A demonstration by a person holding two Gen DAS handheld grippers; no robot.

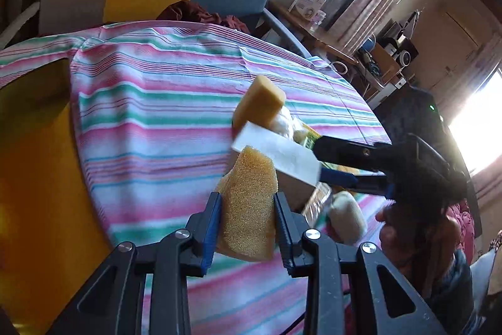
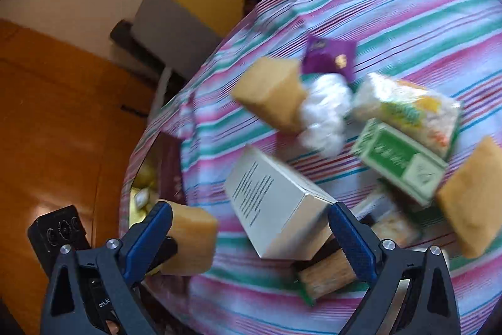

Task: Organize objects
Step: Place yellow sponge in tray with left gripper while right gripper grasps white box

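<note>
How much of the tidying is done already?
Hardly any looks done yet. In hand: the left gripper is shut on a yellow sponge, and the right gripper has its open jaws around the white box. Left to do: the green box, the purple packet and more sponges lie jumbled on the striped cloth.

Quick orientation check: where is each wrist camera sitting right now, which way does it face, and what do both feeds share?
Left wrist: sits behind the left tool, looking down across the striped tablecloth; its pads clamp a yellow sponge; the right tool and a hand show at right.
Right wrist: sits behind the right tool, open around a white box, looking down at the clutter; the left tool's sponge shows lower left.
Shared: the tablecloth, white box, held sponge, and a second sponge.
</note>
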